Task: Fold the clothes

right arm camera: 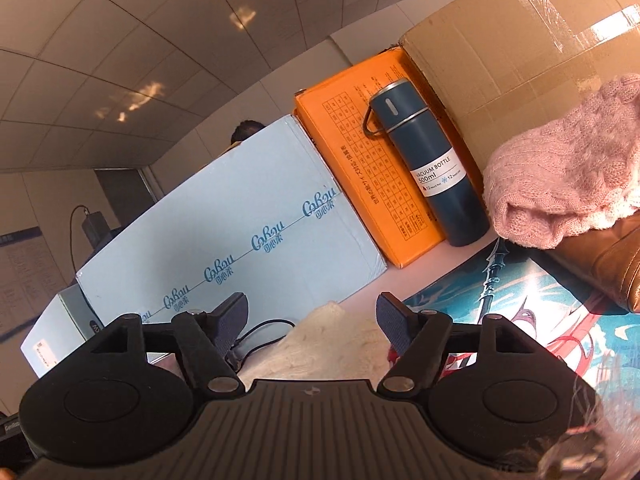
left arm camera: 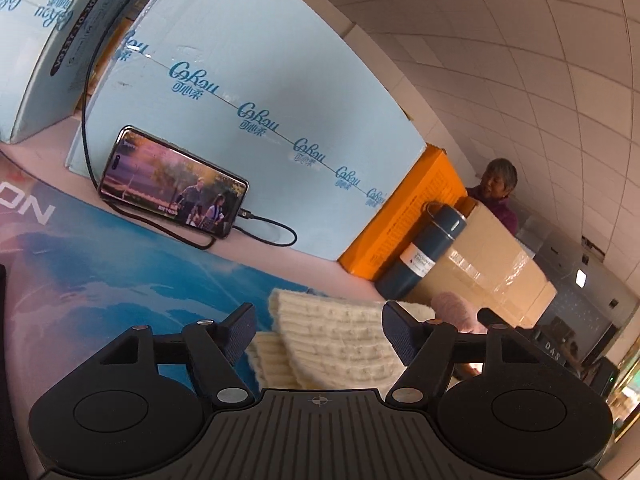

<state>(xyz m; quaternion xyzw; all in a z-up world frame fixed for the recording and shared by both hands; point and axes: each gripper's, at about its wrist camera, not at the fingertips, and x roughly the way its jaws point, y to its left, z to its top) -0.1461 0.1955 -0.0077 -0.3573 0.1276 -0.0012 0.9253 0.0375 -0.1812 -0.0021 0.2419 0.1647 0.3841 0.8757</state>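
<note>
Left gripper [left arm camera: 318,330] fingers wide, cream knit [left arm camera: 340,344] lying between them. Right gripper [right arm camera: 312,320] likewise wide over cream knit [right arm camera: 336,344]. Beyond right fingertip: capped vacuum bottle [right arm camera: 424,168], taped cardboard box [right arm camera: 520,40], contents unseen.

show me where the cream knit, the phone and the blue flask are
cream knit [left arm camera: 336,344], left wrist view, middle of its ribbed fabric
phone [left arm camera: 172,188], left wrist view, centre of its lit screen
blue flask [right arm camera: 432,168], right wrist view, body just above its white label
</note>
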